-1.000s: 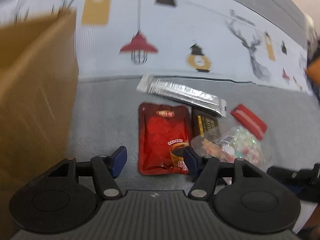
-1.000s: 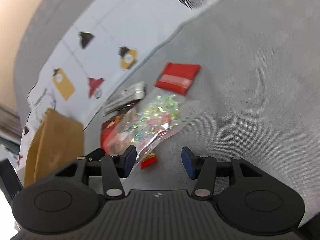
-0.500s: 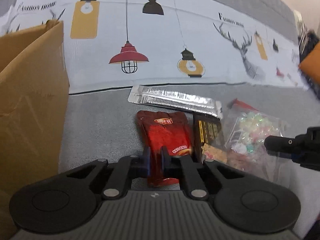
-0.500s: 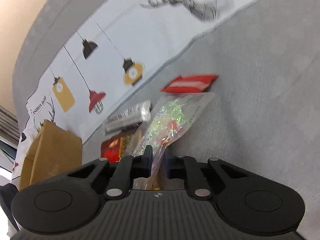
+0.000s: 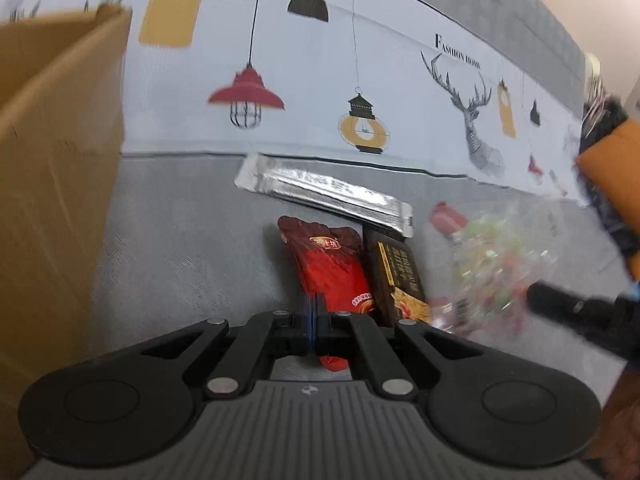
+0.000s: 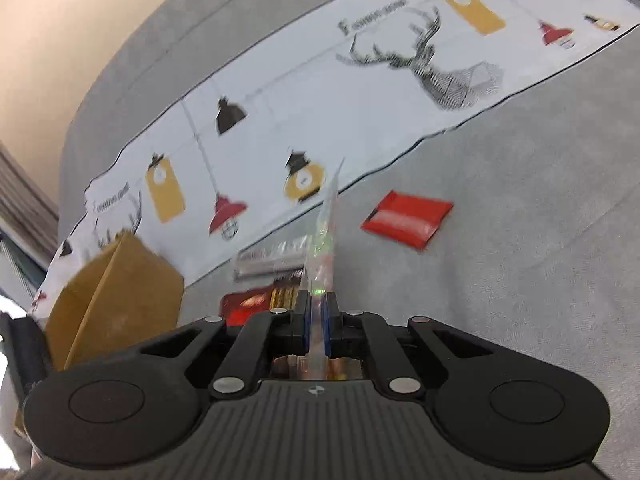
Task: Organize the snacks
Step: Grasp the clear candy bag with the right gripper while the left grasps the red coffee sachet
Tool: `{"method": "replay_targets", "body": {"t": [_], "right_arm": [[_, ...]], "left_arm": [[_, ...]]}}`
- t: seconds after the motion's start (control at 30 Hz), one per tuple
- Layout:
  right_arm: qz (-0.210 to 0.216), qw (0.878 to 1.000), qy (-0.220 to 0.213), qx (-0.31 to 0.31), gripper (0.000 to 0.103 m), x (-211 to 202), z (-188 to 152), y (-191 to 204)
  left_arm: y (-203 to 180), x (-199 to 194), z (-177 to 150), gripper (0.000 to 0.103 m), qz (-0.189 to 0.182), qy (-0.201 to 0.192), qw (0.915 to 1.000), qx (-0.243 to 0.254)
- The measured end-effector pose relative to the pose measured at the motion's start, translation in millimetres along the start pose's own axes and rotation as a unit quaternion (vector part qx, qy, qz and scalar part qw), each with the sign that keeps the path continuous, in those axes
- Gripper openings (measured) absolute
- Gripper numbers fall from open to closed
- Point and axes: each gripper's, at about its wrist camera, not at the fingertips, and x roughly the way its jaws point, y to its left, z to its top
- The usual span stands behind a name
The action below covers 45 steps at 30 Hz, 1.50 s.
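Note:
My left gripper (image 5: 314,320) is shut on the near edge of a dark red snack pouch (image 5: 328,264), which is lifted off the grey sofa seat. My right gripper (image 6: 318,312) is shut on a clear bag of coloured candies (image 6: 324,224), held edge-on and raised; the bag also shows blurred in the left wrist view (image 5: 500,264). A silver stick pack (image 5: 324,192), a black and gold packet (image 5: 396,276) and a small red packet (image 6: 406,218) lie on the seat.
A brown cardboard box (image 5: 52,168) stands at the left; it also shows in the right wrist view (image 6: 116,292). A white cloth with lamp and deer prints (image 5: 360,80) covers the sofa back. An orange cushion (image 5: 616,168) is at far right.
Both grippers went from open to shut, the left on the red pouch, the right on the candy bag. Both packs have since been lifted off the seat.

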Motion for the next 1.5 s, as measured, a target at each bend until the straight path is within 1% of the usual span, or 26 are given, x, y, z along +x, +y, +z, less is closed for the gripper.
{"method": "replay_targets", "body": {"t": [0.07,0.17,0.2,0.27,0.3,0.33,0.37,0.4,0.43,0.47,0.5,0.53,0.6,0.63,0.67,0.7,0.73,0.8,0.83,0.87,1.0,1.1,1.23,1.4,1.47,1.5], "right_arm": [[0.013,1.000,0.014,-0.010,0.006,2.8,-1.9,2.8],[0.009,0.999,0.036,-0.014,0.008,10.4,-5.4,3.6],[0.005,0.999,0.044,-0.009,0.011,14.0,-6.4,1.4],[-0.001,0.998,0.058,0.003,0.013,21.0,-8.1,-2.1],[-0.001,0.998,0.063,0.009,0.017,23.3,-8.8,-3.1],[0.000,0.997,0.069,0.014,0.018,26.2,-9.3,-3.7],[0.004,0.997,0.076,0.018,0.018,29.1,-10.1,-3.5],[0.004,0.996,0.081,0.021,0.023,31.8,-11.1,-3.4],[-0.003,0.996,0.082,0.021,0.035,33.8,-12.1,-2.6],[-0.013,0.996,0.085,0.019,0.042,36.5,-12.9,-2.1],[-0.019,0.995,0.091,0.021,0.056,40.1,-14.0,-2.9],[-0.021,0.995,0.098,0.028,0.062,43.4,-15.4,-4.9],[-0.019,0.994,0.096,0.039,0.062,44.9,-16.6,-7.6],[-0.022,0.995,0.095,0.034,0.052,44.9,-16.1,-6.9],[-0.036,0.995,0.089,0.023,0.043,43.4,-15.6,-5.7],[-0.044,0.995,0.085,0.018,0.032,42.4,-15.2,-5.7],[-0.038,0.996,0.079,0.028,0.021,39.9,-14.0,-8.5],[-0.027,0.997,0.064,0.036,0.016,34.4,-11.3,-10.3],[-0.032,0.997,0.059,0.028,0.015,32.6,-10.3,-9.0],[-0.038,0.998,0.055,0.022,0.015,31.0,-10.0,-8.2],[-0.056,0.997,0.043,0.040,0.015,25.9,-6.6,-15.8],[-0.056,0.996,0.040,0.050,0.015,23.7,-4.9,-20.3],[-0.054,0.997,0.035,0.041,0.015,21.9,-5.0,-17.8],[-0.039,0.999,0.008,0.036,0.011,12.1,-0.9,-14.9],[-0.031,0.999,-0.003,0.030,0.010,8.9,1.0,-9.8],[-0.028,0.999,-0.005,0.024,0.009,8.8,1.4,-6.7]], "left_arm": [[4.1,4.0,0.4,0.001,-0.016,0.009,0.9996,-0.022],[5.9,13.4,-1.9,0.004,-0.007,0.022,0.9994,-0.024],[6.4,16.1,-3.8,0.005,-0.005,0.024,0.9994,-0.023],[6.8,16.5,-4.2,0.016,-0.010,0.021,0.9994,-0.026],[8.8,17.9,-3.0,0.021,-0.022,0.024,0.9988,-0.038],[10.4,19.6,-2.1,0.038,-0.037,0.026,0.9978,-0.048],[10.8,21.5,-1.4,0.050,-0.054,0.026,0.9968,-0.053],[8.9,22.3,-1.2,0.054,-0.060,0.023,0.9968,-0.048],[5.2,23.4,-1.8,0.063,-0.063,0.021,0.9972,-0.036],[0.1,24.5,-3.1,0.073,-0.067,0.017,0.9975,-0.018],[-6.6,25.3,-5.3,0.075,-0.067,0.013,0.9976,0.005],[-13.4,25.6,-8.2,0.076,-0.058,0.007,0.9980,0.025],[-23.4,25.4,-13.6,0.076,-0.040,-0.003,0.9980,0.049],[-24.9,25.4,-14.5,0.073,-0.036,-0.005,0.9981,0.050],[-24.2,25.2,-14.4,0.063,-0.037,-0.006,0.9982,0.046],[-21.8,24.6,-13.3,0.059,-0.046,-0.006,0.9981,0.040],[-19.0,24.3,-12.3,0.051,-0.053,-0.005,0.9980,0.034],[-14.1,22.8,-10.3,0.041,-0.062,-0.007,0.9977,0.027],[-12.3,22.2,-9.5,0.017,-0.061,-0.009,0.9978,0.023],[-11.5,23.1,-8.8,0.010,-0.044,-0.005,0.9988,0.021],[0.6,19.6,-6.4,0.009,-0.061,0.003,0.9979,-0.020],[-4.4,13.2,-4.2,0.008,-0.059,-0.008,0.9982,-0.004],[-5.0,5.0,2.9,0.005,-0.066,-0.017,0.9975,-0.018],[-12.2,-25.7,20.4,0.001,-0.074,-0.060,0.9955,0.000],[-12.5,-30.6,22.3,0.001,-0.073,-0.062,0.9954,0.001],[-12.7,-28.2,21.5,0.001,-0.071,-0.053,0.9961,0.007]]}}
